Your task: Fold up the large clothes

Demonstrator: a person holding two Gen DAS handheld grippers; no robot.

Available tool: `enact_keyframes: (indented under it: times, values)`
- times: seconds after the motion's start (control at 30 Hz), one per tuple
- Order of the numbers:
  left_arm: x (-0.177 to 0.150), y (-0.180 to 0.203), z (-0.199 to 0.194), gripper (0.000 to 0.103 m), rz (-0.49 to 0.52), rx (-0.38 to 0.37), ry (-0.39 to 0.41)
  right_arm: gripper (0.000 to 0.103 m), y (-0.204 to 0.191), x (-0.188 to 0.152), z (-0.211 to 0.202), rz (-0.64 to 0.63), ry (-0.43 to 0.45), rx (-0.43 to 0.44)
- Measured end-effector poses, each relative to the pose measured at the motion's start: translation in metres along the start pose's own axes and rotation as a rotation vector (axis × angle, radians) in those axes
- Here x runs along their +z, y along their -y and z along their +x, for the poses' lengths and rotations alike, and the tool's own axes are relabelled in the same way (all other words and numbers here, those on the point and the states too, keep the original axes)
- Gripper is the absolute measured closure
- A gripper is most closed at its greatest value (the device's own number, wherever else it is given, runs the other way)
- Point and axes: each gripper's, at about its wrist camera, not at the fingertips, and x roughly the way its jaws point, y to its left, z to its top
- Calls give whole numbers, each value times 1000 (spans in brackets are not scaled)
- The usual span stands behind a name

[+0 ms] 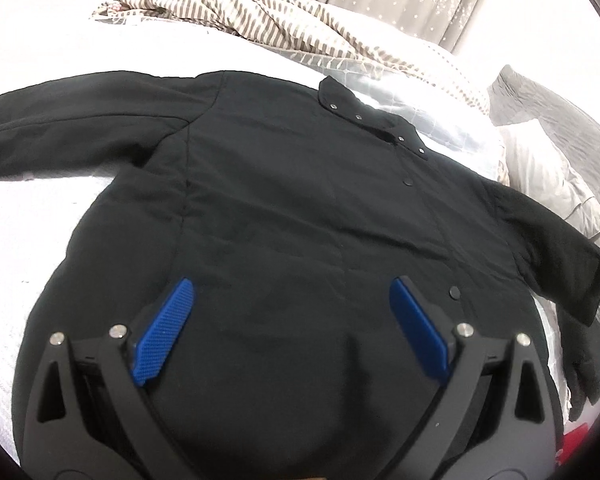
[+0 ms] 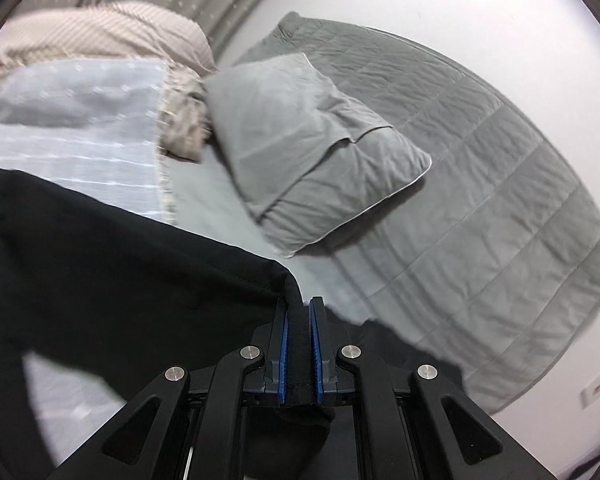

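The large black snap-front jacket (image 1: 284, 184) lay spread front-up on the white bed cover (image 1: 52, 208). The left gripper (image 1: 292, 292) hovered wide open above its hem. The right gripper (image 2: 299, 312) pinched what looked like the jacket's sleeve cuff (image 2: 299, 344).

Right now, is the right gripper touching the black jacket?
Touching. In the right wrist view the right gripper has its jaws shut on a fold of the black jacket, with the dark cloth pinched between the blue pads.
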Motion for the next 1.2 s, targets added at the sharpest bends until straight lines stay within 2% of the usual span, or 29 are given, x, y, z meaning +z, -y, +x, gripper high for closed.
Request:
enact_keyframes:
  times: [0.07,0.1,0.13,0.2,0.23,0.27,0.33,0.4,0.47,0.5,0.57,0.63,0.7,0.73,0.87,0.97,1.0,1.07,1.13,1.2]
  values:
    - [0,1,2,5,7,7,-2,93,-10,10,33,-35,-21,-73]
    - [0,2,5,5,14,12,-3,89,-17,16,49,-58,-29,-127]
    - [0,3,6,5,21,18,-4,82,-24,19,61,-76,-35,-175]
    - [-1,6,7,5,39,31,-6,56,-38,26,82,-76,-63,-310]
    - [-1,8,8,5,45,37,-6,51,-42,28,84,-48,-71,-331]
    - [-1,10,8,5,50,38,-5,43,-49,31,84,4,-68,-295]
    - [-1,12,10,5,53,32,-7,41,-70,34,73,80,-38,-154]
    - [-1,14,13,5,49,31,-6,41,-106,34,55,84,-8,-1]
    - [-2,15,17,5,53,36,-10,41,-150,31,35,52,15,209]
    - [-3,15,18,5,57,42,-14,41,-175,27,25,30,8,328]
    - [-5,15,22,5,66,51,-26,41,-208,19,18,3,-29,504]
    - [-6,14,22,5,70,45,-28,41,-220,8,27,-6,-62,539]
    - [-6,13,20,5,72,37,-29,32,-199,-4,46,68,-56,604]
    - [-7,11,20,5,73,34,-30,31,-179,-13,58,119,-68,604]
    - [-8,11,20,5,80,36,-33,31,-89,-61,122,270,-156,459]
    - [-8,14,21,5,90,51,-36,30,-6,-100,164,444,-286,224]
    - [-8,15,22,5,94,57,-37,35,12,-108,166,499,-304,231]
    - [-8,17,23,5,104,72,-41,35,21,-111,156,498,-300,247]
    - [-9,19,24,5,113,85,-43,34,11,-105,134,448,-249,280]
    - [-9,20,24,5,119,94,-43,34,-9,-96,107,420,-188,370]
